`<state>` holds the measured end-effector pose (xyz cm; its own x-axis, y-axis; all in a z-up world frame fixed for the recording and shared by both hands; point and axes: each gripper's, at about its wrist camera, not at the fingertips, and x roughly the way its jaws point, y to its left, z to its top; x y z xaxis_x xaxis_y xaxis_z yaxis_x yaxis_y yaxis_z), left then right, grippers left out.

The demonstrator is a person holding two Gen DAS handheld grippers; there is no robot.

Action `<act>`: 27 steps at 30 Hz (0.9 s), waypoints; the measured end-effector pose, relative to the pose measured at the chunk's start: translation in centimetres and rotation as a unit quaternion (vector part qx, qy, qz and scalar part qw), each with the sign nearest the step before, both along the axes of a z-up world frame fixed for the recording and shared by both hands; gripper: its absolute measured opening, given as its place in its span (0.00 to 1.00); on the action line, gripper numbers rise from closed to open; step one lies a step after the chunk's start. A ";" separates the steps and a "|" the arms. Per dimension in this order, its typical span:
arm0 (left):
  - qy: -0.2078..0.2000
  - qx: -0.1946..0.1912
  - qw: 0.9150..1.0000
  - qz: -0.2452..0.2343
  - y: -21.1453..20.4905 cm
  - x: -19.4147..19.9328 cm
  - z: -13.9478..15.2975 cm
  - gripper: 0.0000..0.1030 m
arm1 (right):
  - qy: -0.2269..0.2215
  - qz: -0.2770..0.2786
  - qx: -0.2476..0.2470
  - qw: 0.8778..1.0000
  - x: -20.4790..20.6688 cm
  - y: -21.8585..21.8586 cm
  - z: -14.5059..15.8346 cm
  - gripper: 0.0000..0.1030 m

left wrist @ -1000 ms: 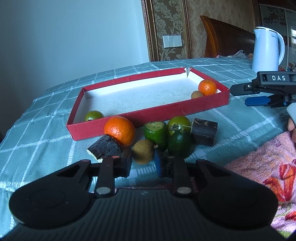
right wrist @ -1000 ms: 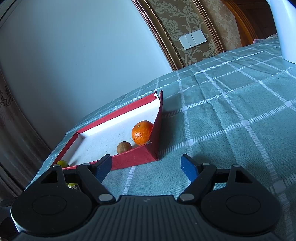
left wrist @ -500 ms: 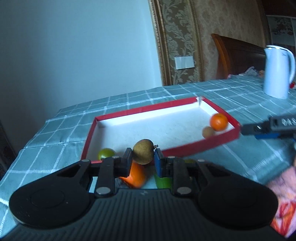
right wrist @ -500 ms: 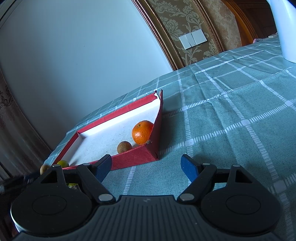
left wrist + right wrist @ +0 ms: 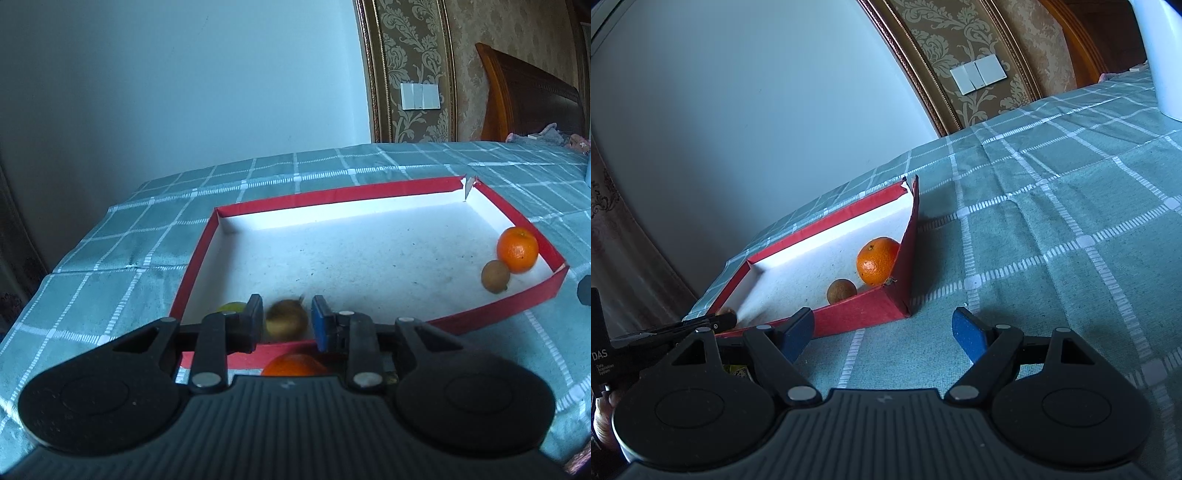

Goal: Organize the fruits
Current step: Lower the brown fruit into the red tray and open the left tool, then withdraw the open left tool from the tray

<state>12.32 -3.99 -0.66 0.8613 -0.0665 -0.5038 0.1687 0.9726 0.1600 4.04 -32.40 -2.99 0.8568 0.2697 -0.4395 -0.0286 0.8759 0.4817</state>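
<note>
My left gripper (image 5: pixel 286 319) is above the near left corner of the red tray (image 5: pixel 436 186). A small brown fruit (image 5: pixel 286 321), blurred, sits between its fingers; the jaws stand a little wider than the fruit. A green fruit (image 5: pixel 231 307) lies in the tray just left of it. An orange (image 5: pixel 517 249) and another brown fruit (image 5: pixel 495 276) lie in the tray's right corner; both show in the right wrist view, orange (image 5: pixel 877 261) and brown fruit (image 5: pixel 841 291). My right gripper (image 5: pixel 884 330) is open and empty over the cloth, right of the tray (image 5: pixel 864 314).
An orange (image 5: pixel 293 365) lies on the checked tablecloth (image 5: pixel 110 266) in front of the tray, mostly hidden under my left gripper. A white kettle (image 5: pixel 1160 55) stands at the far right. A wooden headboard (image 5: pixel 524 96) is behind the table.
My left gripper has lifted the brown fruit from the cloth and carried it forward over the tray's near wall. Its jaws have widened around the fruit. My right gripper has stayed still.
</note>
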 end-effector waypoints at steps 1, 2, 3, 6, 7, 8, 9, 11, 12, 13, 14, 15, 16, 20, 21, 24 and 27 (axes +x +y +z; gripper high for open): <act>-0.003 0.001 1.000 0.001 0.0 -0.1 0.0 0.37 | 0.001 0.001 0.000 1.000 0.0 0.0 0.0 0.80; -0.004 0.001 1.000 0.003 0.0 -0.2 0.1 0.40 | 0.001 0.001 0.001 1.000 0.1 0.0 0.0 0.80; -0.005 -0.001 1.000 0.005 0.1 -0.4 0.2 0.45 | 0.000 0.001 0.001 1.000 0.0 0.0 0.0 0.80; -0.012 -0.010 1.000 0.013 0.6 -1.3 0.6 0.57 | 0.001 -0.002 0.004 1.000 0.1 -0.1 0.0 0.80; -0.019 -0.013 1.000 0.018 0.8 -1.9 0.9 0.70 | 0.001 -0.003 0.004 1.000 0.1 -0.1 0.0 0.80; -0.028 -0.018 0.999 0.024 1.1 -2.6 1.2 0.79 | 0.000 -0.003 0.005 1.000 0.1 -0.1 -0.1 0.80; -0.042 -0.024 0.998 0.026 1.5 -3.6 1.5 0.91 | 0.000 -0.004 0.006 1.000 0.0 -0.2 -0.1 0.80; -0.068 -0.036 0.997 0.020 2.4 -5.6 2.1 0.94 | -0.001 -0.004 0.005 1.000 0.0 -0.2 -0.1 0.80; -0.073 -0.042 0.996 0.016 2.8 -6.5 2.3 0.95 | -0.001 -0.005 0.005 1.000 0.0 -0.2 0.0 0.80; -0.076 -0.049 0.996 0.011 3.2 -7.3 2.4 0.96 | -0.002 -0.005 0.005 1.000 0.0 -0.2 0.0 0.80; -0.079 -0.054 0.995 0.007 3.5 -8.1 2.5 0.97 | -0.002 -0.005 0.004 1.000 0.0 -0.2 0.0 0.80; -0.080 -0.058 0.995 0.005 3.8 -8.8 2.4 0.99 | -0.002 -0.005 0.003 1.000 0.0 -0.2 0.0 0.80; -0.079 -0.060 0.995 0.006 4.0 -9.4 2.2 1.00 | -0.002 -0.005 0.003 1.000 0.0 -0.2 0.0 0.80; -0.074 -0.053 0.996 0.017 4.0 -10.6 1.1 1.00 | -0.003 -0.005 -0.001 1.000 0.0 -0.1 0.0 0.80; -0.072 -0.050 0.996 0.019 3.9 -10.7 0.8 1.00 | -0.004 -0.005 -0.001 1.000 0.0 0.0 0.0 0.81; -0.069 -0.050 0.996 0.029 4.1 -10.7 0.1 1.00 | -0.005 0.001 -0.006 1.000 0.4 0.1 0.1 0.82; -0.059 -0.058 0.996 0.042 4.5 -10.3 -0.4 1.00 | -0.003 0.019 -0.010 1.000 1.4 0.2 0.1 0.82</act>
